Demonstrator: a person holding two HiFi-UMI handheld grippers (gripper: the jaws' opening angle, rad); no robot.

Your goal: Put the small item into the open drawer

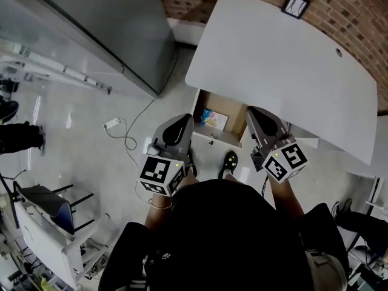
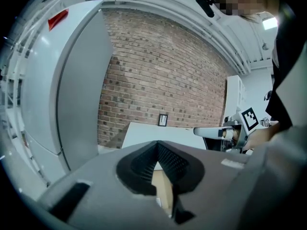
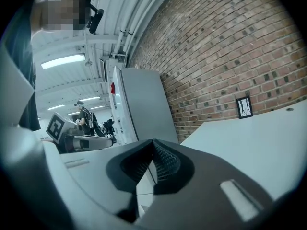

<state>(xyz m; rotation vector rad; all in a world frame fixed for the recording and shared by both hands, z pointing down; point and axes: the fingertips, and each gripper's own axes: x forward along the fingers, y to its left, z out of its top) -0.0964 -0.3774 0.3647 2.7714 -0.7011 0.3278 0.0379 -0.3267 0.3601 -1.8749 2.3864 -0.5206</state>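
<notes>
Two things could go wrong from here, as I judge it. The white desk [image 1: 291, 71] overhangs the open drawer [image 1: 234, 117], so any reach back down has to pass under its front edge. A gripper brought in too high would knock against that edge. The drawer stands pulled out close to the person's shoe [image 1: 230, 160], and a step forward could bump its front and jolt what lies inside. The small item [image 1: 214, 119], a pale blue and pink packet as far as I can tell, looks to lie on the drawer's brown bottom, toward the left side, touching neither gripper. If so, the placing is done and the main risk is disturbing the item.

Both forearms are bent in close before the person's chest. The hands are side by side, with the marker cubes turned up toward the head camera. The left gripper [image 1: 190, 120] points forward and slightly down over the drawer's left part, and the right gripper [image 1: 250, 111] does the same over its right part. Judging by their own views, both sit at about the height of the desk top, clear of the drawer. Each gripper's view shows its jaws pressed together at the tips with nothing between them. Only the drawer's brown inside shows through the slit below the left gripper's tips.
</notes>
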